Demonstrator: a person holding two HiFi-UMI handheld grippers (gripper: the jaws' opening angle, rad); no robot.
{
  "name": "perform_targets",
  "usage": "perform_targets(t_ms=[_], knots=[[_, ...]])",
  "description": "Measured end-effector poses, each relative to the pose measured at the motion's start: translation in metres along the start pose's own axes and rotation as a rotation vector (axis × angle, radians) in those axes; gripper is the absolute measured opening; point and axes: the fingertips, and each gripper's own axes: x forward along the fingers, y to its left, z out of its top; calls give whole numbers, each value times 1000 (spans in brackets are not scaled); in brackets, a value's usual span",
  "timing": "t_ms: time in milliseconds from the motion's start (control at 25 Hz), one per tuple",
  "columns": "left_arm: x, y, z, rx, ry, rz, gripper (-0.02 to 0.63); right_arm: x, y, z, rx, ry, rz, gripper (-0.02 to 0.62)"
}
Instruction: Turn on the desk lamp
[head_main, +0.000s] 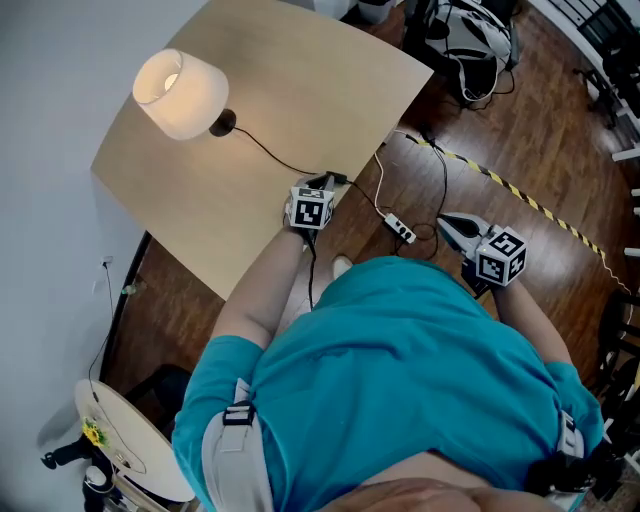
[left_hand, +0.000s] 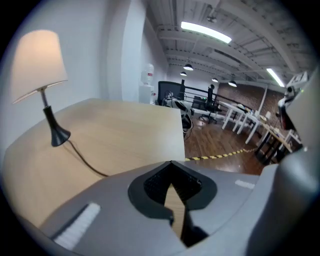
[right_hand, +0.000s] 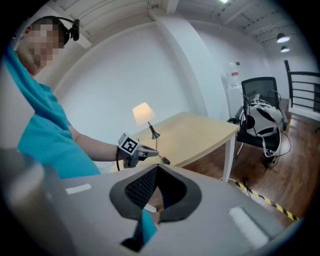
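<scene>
By the table's (head_main: 300, 90) edge, my left gripper (head_main: 322, 186), shut and empty, is at the cord switch (head_main: 340, 180); I'd press it squarely, without dragging the cord.

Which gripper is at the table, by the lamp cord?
The left gripper, at the table edge near the cord; the right gripper hangs over the wooden floor.

Desk lamp (head_main: 181, 93), white shade glowing, black base, upright on table corner

- In the head view, my left claw (head_main: 328, 182) is too small for me to tell whether it touches the lamp cord (head_main: 265, 150).
- The counter (head_main: 300, 90) loses its far corner past the top edge.
</scene>
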Motion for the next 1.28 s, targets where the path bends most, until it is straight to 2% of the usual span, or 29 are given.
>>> perform_targets(t_ms=[120, 320, 440, 600, 760, 880, 960, 1040, 1120, 1280], knots=[[-56, -26, -14, -175, -127, -8, 2, -16, 5, -18, -49, -18, 83, 2], [-147, -108, -88, -422, -334, -25, 2, -55, 29, -50, -144, 9, 237, 2], [-172, -149, -148, -567, -397, 27, 2, -62, 39, -74, -200, 56, 349, 2], [-199, -190, -207, -683, -458, 130, 2, -52, 53, -109, -258, 144, 507, 2], [-224, -209, -247, -741, -505, 255, 2, -23, 62, -140, -282, 243, 638, 2], [-250, -238, -277, -771, -571, 336, 2, -32, 93, -165, -337, 253, 761, 2], [-263, -266, -296, -762, -606, 374, 2, -49, 116, -183, -374, 248, 824, 2], [-272, -290, -316, -752, -605, 382, 2, -62, 139, -198, -401, 259, 858, 2], [-284, -315, -335, -706, -608, 373, 2, -78, 161, -218, -431, 272, 866, 2], [-321, -376, -397, -619, -666, 362, 2, -129, 208, -284, -497, 269, 855, 2]])
